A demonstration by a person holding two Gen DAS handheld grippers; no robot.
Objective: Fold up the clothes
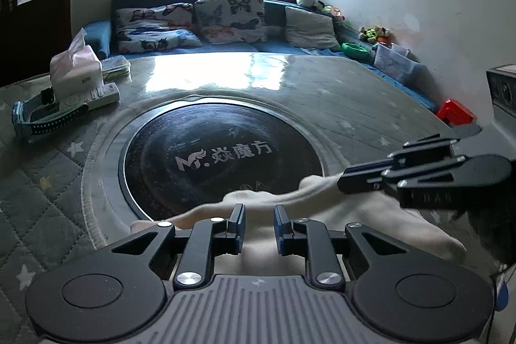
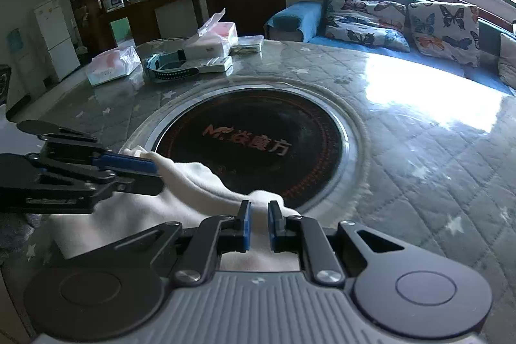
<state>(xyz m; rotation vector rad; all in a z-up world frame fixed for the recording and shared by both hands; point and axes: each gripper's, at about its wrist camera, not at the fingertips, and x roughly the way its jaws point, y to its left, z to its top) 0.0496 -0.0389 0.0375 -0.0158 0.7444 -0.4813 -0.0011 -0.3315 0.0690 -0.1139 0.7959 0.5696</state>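
A cream-white garment lies bunched at the near edge of the quilted table, overlapping the black round hotplate. My left gripper sits low over the cloth with its jaws a little apart, the fabric showing between them. My right gripper is likewise slightly parted over the garment. Each gripper shows side-on in the other's view: the right one at the cloth's far edge, the left one at the cloth's left corner. From the side, grip on the cloth cannot be told.
The table carries a tissue box, a power strip and a smartwatch at the far left. A second tissue pack lies there too. A sofa with butterfly cushions stands behind the table.
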